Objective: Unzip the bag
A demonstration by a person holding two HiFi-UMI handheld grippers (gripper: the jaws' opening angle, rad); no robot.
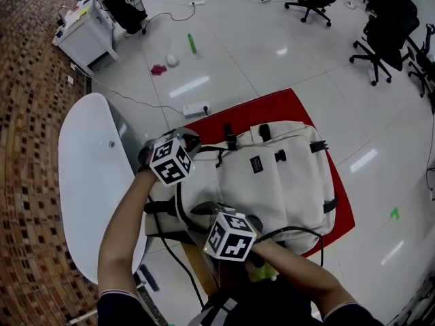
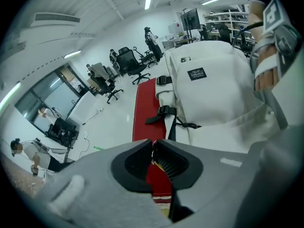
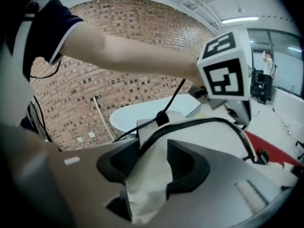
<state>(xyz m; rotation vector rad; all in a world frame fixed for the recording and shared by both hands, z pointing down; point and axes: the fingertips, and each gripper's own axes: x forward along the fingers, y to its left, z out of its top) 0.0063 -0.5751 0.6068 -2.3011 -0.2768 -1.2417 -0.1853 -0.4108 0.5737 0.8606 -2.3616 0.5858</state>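
A white backpack [image 1: 272, 175] lies flat on a red mat [image 1: 272, 104]. My left gripper [image 1: 189, 141] is at the bag's upper left corner. In the left gripper view its jaws [image 2: 154, 148] are nearly together, pinching a small metal zipper pull [image 2: 152, 152], with the backpack [image 2: 213, 89] stretching away behind. My right gripper [image 1: 205, 210] is at the bag's near left edge. In the right gripper view its jaws [image 3: 148, 167] stand wide apart, and a fold of the white bag fabric [image 3: 149, 189] lies loosely between them. The black-edged zipper seam [image 3: 199, 122] curves past toward the left gripper's marker cube [image 3: 223, 70].
A white oval table [image 1: 88, 161] stands left of the mat, by a brick floor strip. On the tiled floor beyond are a power strip [image 1: 196, 109], a green bottle [image 1: 192, 43] and a white cabinet [image 1: 85, 36]. Black office chairs [image 1: 384, 32] stand at the far right.
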